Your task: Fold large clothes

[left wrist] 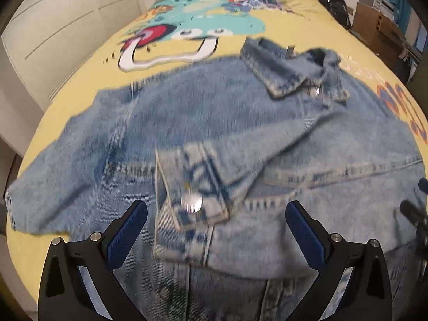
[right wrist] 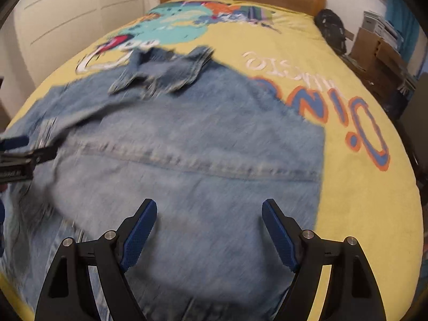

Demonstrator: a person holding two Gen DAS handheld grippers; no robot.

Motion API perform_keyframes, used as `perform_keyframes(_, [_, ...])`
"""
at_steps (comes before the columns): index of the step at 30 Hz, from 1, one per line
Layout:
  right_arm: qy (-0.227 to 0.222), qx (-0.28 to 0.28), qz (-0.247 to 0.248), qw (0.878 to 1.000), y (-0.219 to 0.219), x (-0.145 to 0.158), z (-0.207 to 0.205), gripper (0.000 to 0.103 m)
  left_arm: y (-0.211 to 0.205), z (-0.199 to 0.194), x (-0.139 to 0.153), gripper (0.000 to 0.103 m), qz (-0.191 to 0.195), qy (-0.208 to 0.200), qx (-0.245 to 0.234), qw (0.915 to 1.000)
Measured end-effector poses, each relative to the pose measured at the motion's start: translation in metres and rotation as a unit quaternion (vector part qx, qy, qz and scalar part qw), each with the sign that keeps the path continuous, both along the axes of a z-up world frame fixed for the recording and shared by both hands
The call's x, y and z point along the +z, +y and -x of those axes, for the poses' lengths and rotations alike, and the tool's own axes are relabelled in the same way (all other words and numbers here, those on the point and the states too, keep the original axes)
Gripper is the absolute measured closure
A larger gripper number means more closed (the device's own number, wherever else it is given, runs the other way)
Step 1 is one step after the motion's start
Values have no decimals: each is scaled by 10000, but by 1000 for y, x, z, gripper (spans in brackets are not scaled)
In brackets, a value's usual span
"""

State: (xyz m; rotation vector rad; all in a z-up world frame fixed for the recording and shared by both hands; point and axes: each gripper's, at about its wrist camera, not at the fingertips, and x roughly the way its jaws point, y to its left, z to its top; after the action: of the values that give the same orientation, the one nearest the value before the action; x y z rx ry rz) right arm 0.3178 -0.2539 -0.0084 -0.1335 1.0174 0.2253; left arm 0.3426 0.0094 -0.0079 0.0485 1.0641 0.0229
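In the left wrist view, a big blue denim jacket [left wrist: 214,139] is lying spread out on a yellow bed cover [left wrist: 88,61] with bright cartoon pictures on it. The collar [left wrist: 291,72] is sitting up at about 1 o'clock, far from the camera. A sleeve is lying folded across the middle, and its cuff [left wrist: 192,195], with a shiny button [left wrist: 191,203], is resting at about 6 o'clock. The left gripper [left wrist: 216,222] is hanging over that cuff with its jaws standing wide apart and nothing between them. A bit of the other tool is peeking in at 3 o'clock. In the right wrist view, the jacket [right wrist: 200,147] is filling the middle, with its straight side edge running down at about 3 o'clock, next to the big orange and blue letters [right wrist: 355,125] on the cover. The right gripper [right wrist: 209,222] is hanging over plain cloth near the bottom, jaws wide apart and holding nothing. Denim like this is probably thick and a bit heavy, soft enough to bend but not floppy, and not slippery, so it should be holding a fold well. Good places to grab are looking like the thick seams, the cuff and the side edge.
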Motion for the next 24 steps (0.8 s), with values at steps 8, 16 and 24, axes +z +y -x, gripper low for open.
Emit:
perform_keyframes(8, [171, -245, 184, 9994, -11, 3, 23, 21, 34, 12, 1, 1, 22, 181, 413, 9990])
perform_keyframes(16, [-182, -253, 175, 9994, -3, 43, 46, 21, 58, 44, 37, 2, -181, -192, 500, 9984])
perform_keyframes(24, [-431, -226, 200, 9986, 10, 77, 74, 21, 93, 92, 61, 2, 34, -255, 668, 9974])
